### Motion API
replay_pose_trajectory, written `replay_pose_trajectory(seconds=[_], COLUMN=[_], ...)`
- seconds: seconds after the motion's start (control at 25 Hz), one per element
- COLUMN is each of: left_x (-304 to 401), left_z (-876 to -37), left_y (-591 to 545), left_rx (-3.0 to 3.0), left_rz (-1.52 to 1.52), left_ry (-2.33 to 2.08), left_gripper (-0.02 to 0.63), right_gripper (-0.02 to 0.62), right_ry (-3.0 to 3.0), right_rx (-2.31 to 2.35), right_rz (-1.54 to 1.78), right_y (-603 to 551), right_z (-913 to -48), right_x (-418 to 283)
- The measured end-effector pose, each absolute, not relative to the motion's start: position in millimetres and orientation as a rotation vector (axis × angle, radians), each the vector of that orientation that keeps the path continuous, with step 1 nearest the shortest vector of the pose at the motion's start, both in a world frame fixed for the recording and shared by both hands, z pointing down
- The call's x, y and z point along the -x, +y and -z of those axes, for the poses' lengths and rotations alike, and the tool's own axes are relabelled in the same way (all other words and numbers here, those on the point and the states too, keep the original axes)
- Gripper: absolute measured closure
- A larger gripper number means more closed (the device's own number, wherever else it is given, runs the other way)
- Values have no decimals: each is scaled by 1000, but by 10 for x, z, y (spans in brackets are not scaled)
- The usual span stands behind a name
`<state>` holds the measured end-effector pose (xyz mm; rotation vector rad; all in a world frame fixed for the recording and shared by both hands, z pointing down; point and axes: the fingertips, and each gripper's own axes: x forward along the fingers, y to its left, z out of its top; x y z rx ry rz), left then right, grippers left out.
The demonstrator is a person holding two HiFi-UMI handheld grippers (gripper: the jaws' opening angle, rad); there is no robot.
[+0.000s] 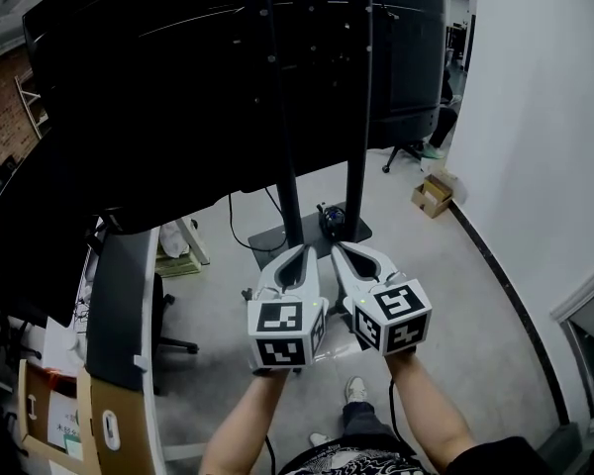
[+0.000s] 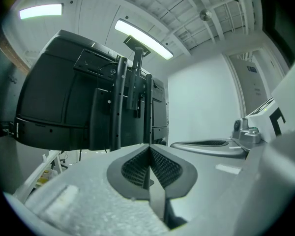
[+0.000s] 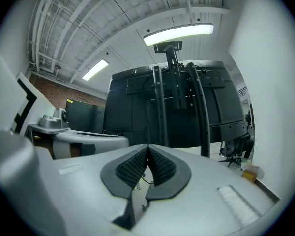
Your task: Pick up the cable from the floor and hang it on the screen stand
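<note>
Thin blk cable (image 1: 231,228), slack curve beside stand base (image 1: 272,236)

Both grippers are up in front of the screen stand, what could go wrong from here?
1. The left gripper and right gripper are both shut and empty; reaching down like this would likely only push the cable.
2. The thin dark cable lies right by the stand base, so the jaws may strike the plate or miss the cable.
3. The grippers sit close side by side and could bump.
</note>
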<state>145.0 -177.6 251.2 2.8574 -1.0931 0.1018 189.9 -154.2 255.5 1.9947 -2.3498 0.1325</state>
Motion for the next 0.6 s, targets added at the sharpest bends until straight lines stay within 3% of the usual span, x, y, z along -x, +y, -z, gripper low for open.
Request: replay_pose_trajectory(seconds=[0.6], left_x=[-1511], left_z=[-2557], left_y=[-1617], left_rx=[-2867], left_rz=[-110], left_ry=[-1078], left_gripper=[615], right_gripper=[589], right_ry=[-2340], right_rx=[-2020], right_rz=[-118], right_y=[-1395], right_z=[-2630], right_x=[-1954])
